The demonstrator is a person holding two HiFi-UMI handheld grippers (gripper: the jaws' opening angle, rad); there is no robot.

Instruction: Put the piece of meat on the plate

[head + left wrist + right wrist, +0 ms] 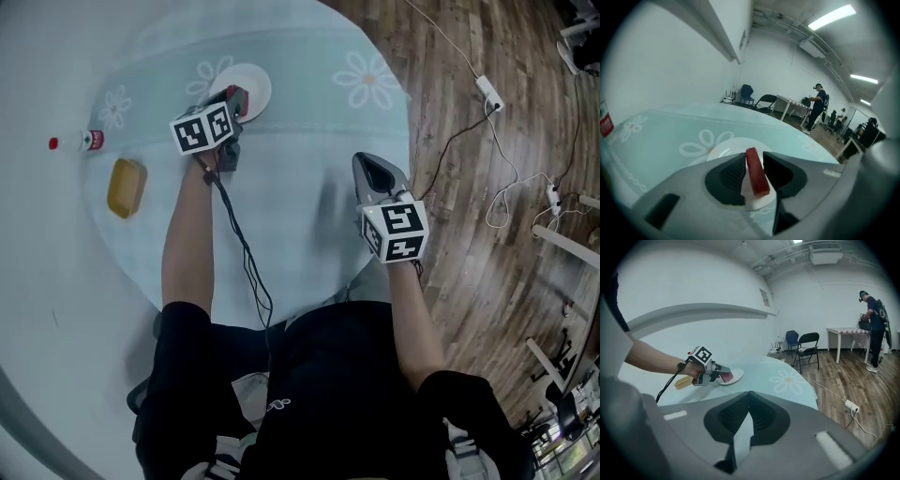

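Left jaws: my left gripper has its jaws partly spread with the piece of meat standing between them. The meat's upper end lies against the left-hand jaw, and I see a sliver of gap on the right-hand side. I judge the pinch to be off, or nearly so.
Right jaws: my right gripper has its tips pressed together with nothing between them.
Meat, place: it is in the left jaws, over the white plate. I cannot tell whether its lower end already rests on the plate.
Meat, long axis: in the left gripper view it runs from the jaw tips at centre down towards the lower right, roughly along the line the jaws point, on a slight slant.
Plate from the jaws: it lies directly under and just beyond the left tips, at the upper centre of the head view on the counter.
Nearer hand: the left is at the plate, while the right hangs well apart at centre right of the head view.
Next move, my judgement: spread the left jaws wider and draw back along the meat's axis, so the strip is not dragged off the rim.
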